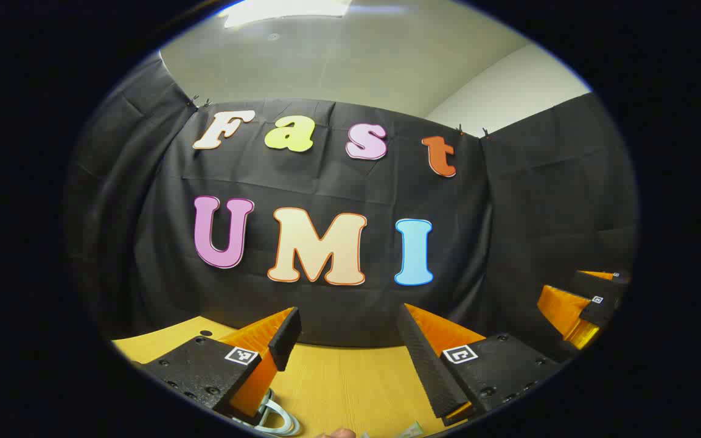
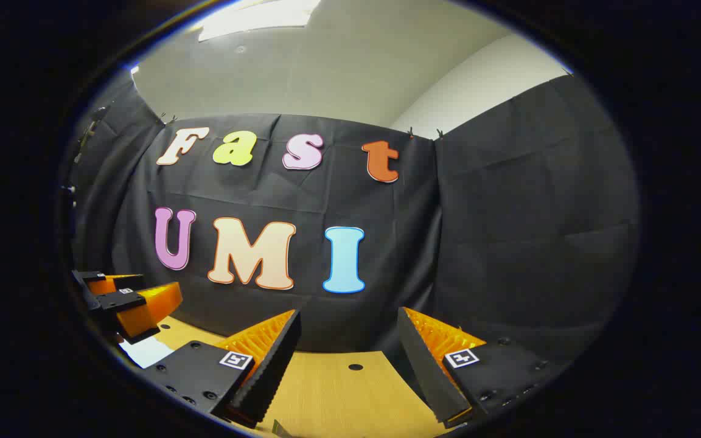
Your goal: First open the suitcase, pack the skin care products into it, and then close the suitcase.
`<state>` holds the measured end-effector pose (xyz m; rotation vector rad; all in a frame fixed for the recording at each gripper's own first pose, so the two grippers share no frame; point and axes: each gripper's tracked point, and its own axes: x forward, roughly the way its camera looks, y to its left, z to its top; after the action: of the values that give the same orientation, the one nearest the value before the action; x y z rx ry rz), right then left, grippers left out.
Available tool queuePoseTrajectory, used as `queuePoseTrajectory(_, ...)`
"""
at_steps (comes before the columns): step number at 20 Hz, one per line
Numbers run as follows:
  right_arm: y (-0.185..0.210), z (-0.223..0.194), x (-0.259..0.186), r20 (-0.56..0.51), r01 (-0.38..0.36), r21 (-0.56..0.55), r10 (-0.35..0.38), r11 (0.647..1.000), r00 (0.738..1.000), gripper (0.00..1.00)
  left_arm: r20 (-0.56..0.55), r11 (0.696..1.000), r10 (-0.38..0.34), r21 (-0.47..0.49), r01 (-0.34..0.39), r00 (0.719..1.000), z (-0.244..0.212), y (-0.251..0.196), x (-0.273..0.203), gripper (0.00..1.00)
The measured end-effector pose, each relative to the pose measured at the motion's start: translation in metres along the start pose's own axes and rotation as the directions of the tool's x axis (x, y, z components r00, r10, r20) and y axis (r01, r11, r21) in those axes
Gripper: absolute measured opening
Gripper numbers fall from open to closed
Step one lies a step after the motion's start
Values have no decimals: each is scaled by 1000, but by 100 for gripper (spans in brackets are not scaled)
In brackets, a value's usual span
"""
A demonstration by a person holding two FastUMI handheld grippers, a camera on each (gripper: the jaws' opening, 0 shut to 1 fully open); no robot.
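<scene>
I have both claws above the desk [image 1: 350,383], facing the cloth wall [image 1: 338,182] that stands behind its far edge. In the left gripper view my left claw [image 1: 348,331] is in front, with the right claw [image 1: 588,307] off to its right. In the right gripper view my right claw [image 2: 348,331] is in front, the left claw [image 2: 128,301] to its left.

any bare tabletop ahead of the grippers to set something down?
Yes: bare wooden table between the open left gripper fingers, up to the cloth wall; likewise ahead of the open right gripper. Crowded at the near edge by a pale looped handle.
</scene>
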<state>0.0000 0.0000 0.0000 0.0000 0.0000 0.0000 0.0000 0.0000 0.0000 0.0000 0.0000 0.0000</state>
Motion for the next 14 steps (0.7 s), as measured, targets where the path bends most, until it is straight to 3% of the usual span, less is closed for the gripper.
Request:
queuePoseTrajectory(2, -4, 0, 5, 18, 1, 8, -1, 1000, 1000, 98, 7, 1000, 11, 23, -11, 1000, 2, 2, 1, 94)
queuePoseTrajectory(6, 2, 1, 12, 67, -72, 32, 70, 997, 995, 98, 22, 996, 44, 79, -46, 999, 0, 3, -1, 94)
queuePoseTrajectory(11, 22, -5, 19, 105, -193, 35, 188, 981, 976, 98, -32, 977, 172, 130, -167, 985, -25, 33, -15, 95)
queuePoseTrajectory(14, 22, -8, 25, 93, -182, 52, 176, 982, 980, 98, -82, 975, 177, 153, -163, 981, -45, 47, -18, 95)
